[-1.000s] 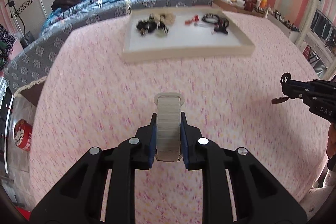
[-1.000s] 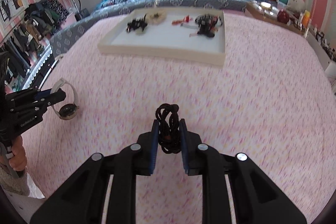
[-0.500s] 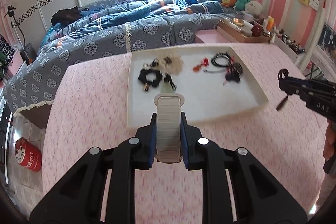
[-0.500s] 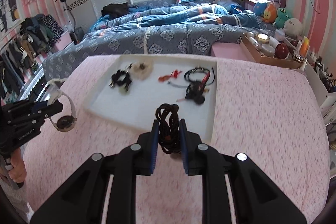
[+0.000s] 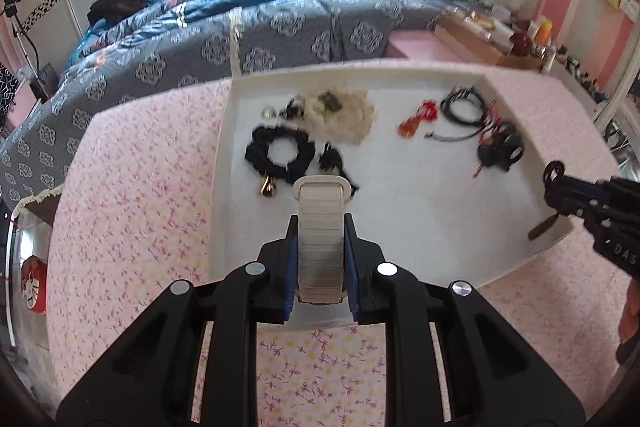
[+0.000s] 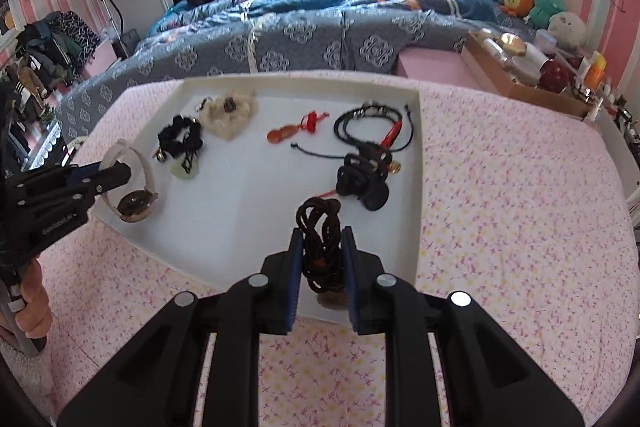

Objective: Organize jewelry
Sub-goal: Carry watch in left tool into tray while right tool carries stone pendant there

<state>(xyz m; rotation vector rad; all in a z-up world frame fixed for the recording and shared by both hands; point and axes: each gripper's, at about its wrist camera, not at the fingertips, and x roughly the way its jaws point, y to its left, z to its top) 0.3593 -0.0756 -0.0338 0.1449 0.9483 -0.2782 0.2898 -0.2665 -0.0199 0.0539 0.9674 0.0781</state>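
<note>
A white tray (image 6: 416, 163) sits on a pink floral-print cloth (image 6: 520, 211); the watch (image 5: 320, 239) strap is cream.

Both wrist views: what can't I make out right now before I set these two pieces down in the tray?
- Watch, left view: its face, hidden behind the strap and fingers.
- Dark braided cord, right view: its lower end, a brownish piece tucked between the pads.
- Right gripper, left view: body cut off by the frame edge.
- Black cord pile in the tray, left view: motion-blurred, pieces indistinguishable.
</note>
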